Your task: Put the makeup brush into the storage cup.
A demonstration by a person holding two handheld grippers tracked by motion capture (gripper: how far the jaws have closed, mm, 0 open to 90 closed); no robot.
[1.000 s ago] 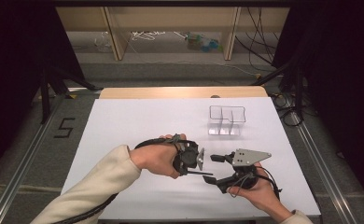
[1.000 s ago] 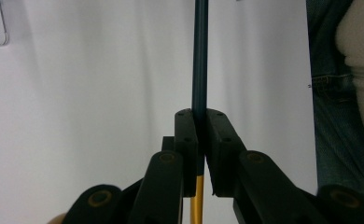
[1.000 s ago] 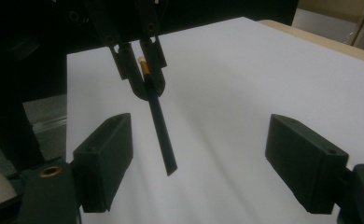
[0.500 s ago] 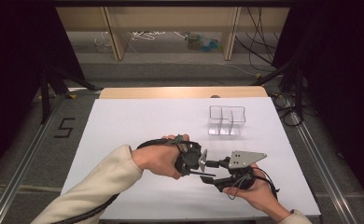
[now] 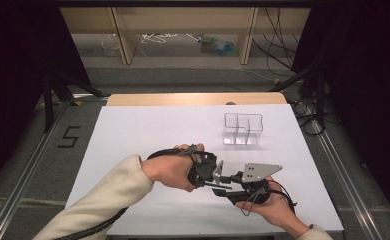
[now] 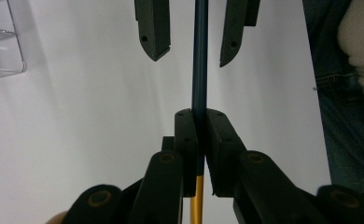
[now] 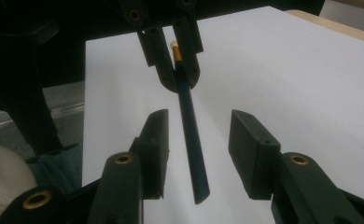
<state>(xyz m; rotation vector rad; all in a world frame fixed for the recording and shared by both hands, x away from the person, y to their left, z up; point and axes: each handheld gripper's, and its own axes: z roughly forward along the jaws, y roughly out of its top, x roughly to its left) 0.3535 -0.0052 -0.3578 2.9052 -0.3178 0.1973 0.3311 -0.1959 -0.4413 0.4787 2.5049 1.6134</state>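
A slim dark blue pen point(image 6: 199, 56) with a gold rear part point(image 7: 175, 49) is clamped in my left gripper point(image 6: 200, 116), which is shut on it. The pen points toward my right gripper point(image 7: 199, 140), and its free end lies between that gripper's two pads without touching either. The right jaws have just been closing around the pen, and a gap still shows on both sides. In the high view the left gripper point(image 5: 208, 172) and right gripper point(image 5: 223, 189) face each other tip to tip above the white table point(image 5: 148, 130) near its front.
A clear plastic container point(image 5: 242, 129) with a divider stands on the table beyond the grippers, toward the right; a corner of it point(image 6: 3, 46) appears in the left gripper view. Black cables trail from both grippers. The table's front edge lies just below the hands.
The right gripper's jaws have narrowed around the free end of the pen. Both hands have kept their places, and the left gripper still holds the pen.
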